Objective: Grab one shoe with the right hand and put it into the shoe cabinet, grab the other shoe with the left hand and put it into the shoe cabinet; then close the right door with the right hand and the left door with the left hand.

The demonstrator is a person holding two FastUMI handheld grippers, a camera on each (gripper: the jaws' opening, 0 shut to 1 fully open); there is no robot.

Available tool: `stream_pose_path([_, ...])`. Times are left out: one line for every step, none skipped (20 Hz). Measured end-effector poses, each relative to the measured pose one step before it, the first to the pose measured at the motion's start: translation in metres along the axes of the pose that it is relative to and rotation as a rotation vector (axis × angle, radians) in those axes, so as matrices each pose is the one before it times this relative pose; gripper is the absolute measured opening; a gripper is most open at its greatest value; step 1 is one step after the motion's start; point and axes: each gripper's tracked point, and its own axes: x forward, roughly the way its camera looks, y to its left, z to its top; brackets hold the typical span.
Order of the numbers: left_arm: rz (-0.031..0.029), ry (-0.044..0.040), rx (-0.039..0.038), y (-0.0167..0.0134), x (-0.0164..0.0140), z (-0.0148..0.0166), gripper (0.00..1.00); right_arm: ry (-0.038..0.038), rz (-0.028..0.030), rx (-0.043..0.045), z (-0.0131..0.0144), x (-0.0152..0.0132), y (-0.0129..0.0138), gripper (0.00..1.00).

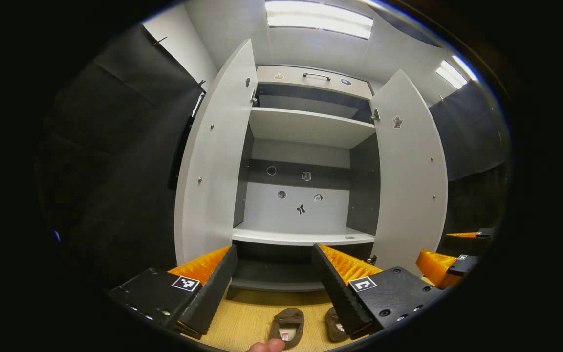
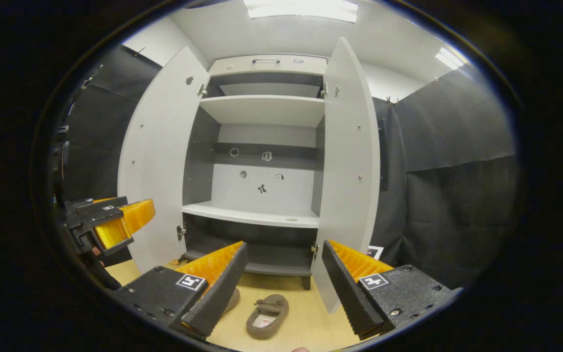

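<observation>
Wooden floor [image 2: 311, 322] before open shoe cabinet [image 2: 262, 161], two brown shoes [image 2: 267, 310] lying there, both hand-held grippers [image 1: 274, 288] [image 2: 284, 288] spread, empty.

Bright, even light from ceiling panels [image 1: 318, 18], slightly blown out in both views. White cabinet doors [image 1: 213, 161] evenly lit, no harsh glare. Lower cabinet compartment [image 2: 262, 254] in deep shadow. Black cloth walls [image 2: 457, 161] soak up light, dim. Strong fisheye bending: door edges bow outward, rim darkens. Centre sharp; near gripper fingers [image 1: 208, 288] slightly soft. Wood floor [image 2: 301, 318] warm, soft shadows.
</observation>
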Motion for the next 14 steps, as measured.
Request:
stream_pose_path([0.00092,-0.00206,0.00213,0.0006,0.00033,-0.0004,0.95,0.00627,0.01142,0.00133,-0.00112,0.00519,0.00334,0.99])
stream_pose_path([0.00138,-0.00059,0.00475,-0.00074,-0.00051,0.00088,0.95,0.00592,0.01373,0.00076,-0.00179,0.00639,0.0035,0.99])
stream_pose_path([0.00379,0.00137,0.00684,-0.0001,-0.00083,0.00011,0.95,0.00761,0.00926,-0.00235,-0.00187,0.00607,0.00318,0.99])
stream_pose_path([0.00586,-0.00084,0.00608,-0.0004,-0.00002,0.00125,0.95,0.01191,0.01409,-0.00853,-0.00521,0.00835,0.00417,0.99])
stream_pose_path([0.00756,-0.01166,0.0011,0.00059,0.00033,0.00272,0.95,0.01564,0.01394,-0.01773,-0.00616,0.00835,0.00352,0.99])
stream_pose_path([0.00754,-0.0133,-0.00865,0.00132,0.00141,0.00182,0.95,0.01859,0.01148,-0.01787,-0.00756,0.00826,0.00255,0.99])
stream_pose_path([-0.00285,0.00076,-0.0196,-0.00132,-0.00083,-0.00198,0.95,0.01612,0.0099,-0.00938,-0.00868,0.00791,0.0041,0.99])
stream_pose_path([-0.01045,0.00539,-0.02082,-0.00266,-0.00143,-0.00211,0.95,0.01134,0.00969,-0.0028,-0.00825,0.00651,0.00397,0.99])
stream_pose_path([-0.00626,0.00863,-0.01207,-0.00084,-0.00108,-0.00198,0.95,0.01842,-0.00071,-0.0003,-0.00887,0.00624,0.00209,0.99])
stream_pose_path([0.00126,0.00405,-0.00039,0.00164,-0.00128,0.00012,0.95,0.02056,0.00387,0.00897,-0.01209,0.00703,0.00351,0.96])
stream_pose_path([0.0058,0.00006,0.008,0.0031,-0.00072,0.00032,0.95,0.02136,0.00877,0.00797,-0.00923,0.00509,0.00337,0.98])
stream_pose_path([0.0041,-0.00684,0.00949,0.00333,-0.00244,0.0024,0.95,0.02258,0.00541,0.0145,-0.01096,0.00546,0.00365,0.97])
stream_pose_path([0.00693,-0.0086,0.01025,0.00422,-0.00184,0.00309,0.95,0.03256,0.00895,0.01091,-0.01286,0.00519,0.00325,0.98])
stream_pose_path([0.00662,-0.00512,0.00738,0.00267,-0.00166,0.00326,0.95,0.0288,0.00836,0.00974,-0.01439,0.00616,0.00329,0.95])
